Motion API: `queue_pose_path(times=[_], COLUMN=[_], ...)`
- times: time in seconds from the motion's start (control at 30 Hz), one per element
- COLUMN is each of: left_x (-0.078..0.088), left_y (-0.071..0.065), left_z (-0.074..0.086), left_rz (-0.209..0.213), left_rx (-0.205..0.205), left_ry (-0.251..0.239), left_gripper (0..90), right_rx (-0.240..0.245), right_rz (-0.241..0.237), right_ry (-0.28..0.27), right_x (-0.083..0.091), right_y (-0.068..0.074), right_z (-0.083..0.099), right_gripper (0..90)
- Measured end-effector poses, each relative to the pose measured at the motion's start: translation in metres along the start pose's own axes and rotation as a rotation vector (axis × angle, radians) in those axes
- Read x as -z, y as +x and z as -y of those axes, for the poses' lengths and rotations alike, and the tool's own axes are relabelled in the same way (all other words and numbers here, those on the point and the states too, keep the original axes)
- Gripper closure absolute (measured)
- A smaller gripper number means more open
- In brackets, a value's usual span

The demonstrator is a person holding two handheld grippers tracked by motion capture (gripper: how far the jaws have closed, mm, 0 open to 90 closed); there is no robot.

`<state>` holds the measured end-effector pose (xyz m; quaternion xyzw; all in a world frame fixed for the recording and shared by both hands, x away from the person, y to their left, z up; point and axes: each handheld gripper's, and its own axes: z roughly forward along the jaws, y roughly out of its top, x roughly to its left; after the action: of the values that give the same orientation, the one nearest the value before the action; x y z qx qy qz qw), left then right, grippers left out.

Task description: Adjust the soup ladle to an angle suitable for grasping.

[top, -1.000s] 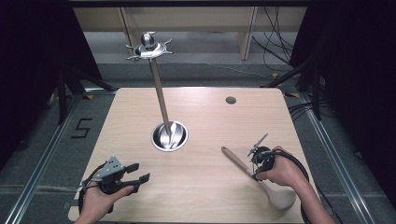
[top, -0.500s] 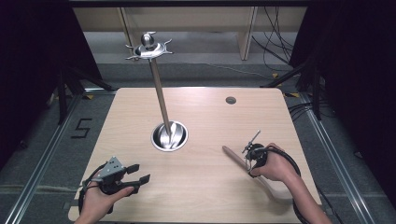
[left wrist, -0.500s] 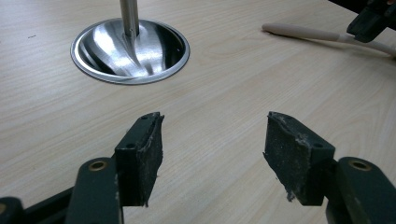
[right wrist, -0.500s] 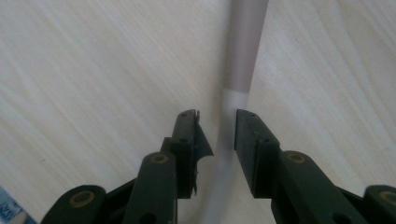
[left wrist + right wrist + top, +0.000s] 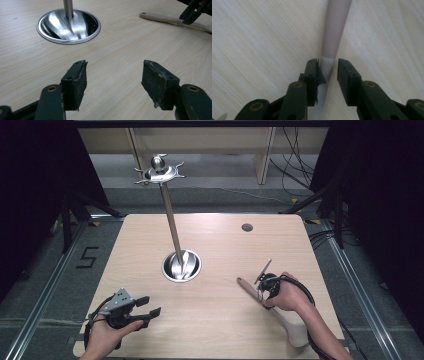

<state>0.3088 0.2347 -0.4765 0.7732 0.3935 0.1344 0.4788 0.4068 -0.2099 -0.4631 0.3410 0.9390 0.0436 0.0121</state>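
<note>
Currently the spatula (image 5: 272, 305) lies flat on the worktop (image 5: 220, 245), at its right near side, handle end pointing toward the steel stand (image 5: 172, 230) at the centre and blade toward the person. The right claw (image 5: 329, 70) straddles the handle (image 5: 335, 30) where the pale grip meets the paler shaft; its jaws have just been closing, with the handle between them. One pad appears to touch, the other stands just clear, so no firm hold yet. The left claw (image 5: 115, 77) rests apart, nothing in it, well away on the left near side.

Handling, as judged: a light, stiff tool with a smooth, round handle that may roll or twist between flat pads. The blade looks softer and likely flexes. A square hold on the handle, near the balance point, seems soundest; gripped far from the blade, that end may droop.

Hard to make out: the person's hand and forearm cover the middle of the tool in the high view, and the blade's shape and material stay unclear.
</note>
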Motion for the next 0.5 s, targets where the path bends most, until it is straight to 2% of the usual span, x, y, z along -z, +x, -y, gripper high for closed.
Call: queue_pose_path(times=[0.03, 0.07, 0.1, 0.23, 0.3, 0.33, 0.4, 0.43, 0.5], left_x=[0.0, 0.0003, 0.0003, 0.0003, -0.0002, -0.0006, -0.0005, -0.0003, -0.0003], left_y=[0.0, -0.0015, -0.0015, -0.0008, -0.0005, -0.0013, -0.0012, -0.0013, -0.0013], left_z=[0.0, 0.0004, 0.0004, 0.0004, 0.0007, 0.0012, 0.0012, 0.0012, 0.0014], left_rz=[0.0, -0.015, -0.015, -0.009, -0.004, -0.007, -0.006, -0.006, -0.006], left_rx=[0.0, 0.022, 0.022, 0.009, 0.009, 0.027, 0.026, 0.026, 0.026], left_ry=[0.0, 0.005, 0.005, 0.006, 0.003, 0.003, 0.004, 0.003, 0.004], left_gripper=[35.8, 35.8, 35.7, 35.6, 35.6, 35.5, 35.5, 35.5, 35.5], right_rx=[0.0, 0.017, -0.022, -0.03, -0.015, -0.021, -0.036, -0.02, -0.038], right_rz=[0.0, 0.005, 0.002, 0.002, -0.001, -0.007, -0.01, -0.011, -0.026], right_ry=[0.0, 0.012, 0.026, 0.038, 0.033, 0.024, 0.02, 0.003, -0.015], right_x=[0.0, -0.0026, -0.0032, -0.0047, -0.0048, -0.0049, -0.0049, -0.0055, -0.0058], right_y=[0.0, -0.0007, 0.0019, 0.0015, 0.0003, 0.0003, 0.0013, 0.0002, 0.0017], right_z=[0.0, -0.0006, -0.0016, -0.0018, -0.0016, -0.001, 0.0002, 0.0016, 0.0033], right_gripper=[70.8, 71.8, 72.3, 74.2, 74.5, 74.7, 75.1, 75.4, 76.5])
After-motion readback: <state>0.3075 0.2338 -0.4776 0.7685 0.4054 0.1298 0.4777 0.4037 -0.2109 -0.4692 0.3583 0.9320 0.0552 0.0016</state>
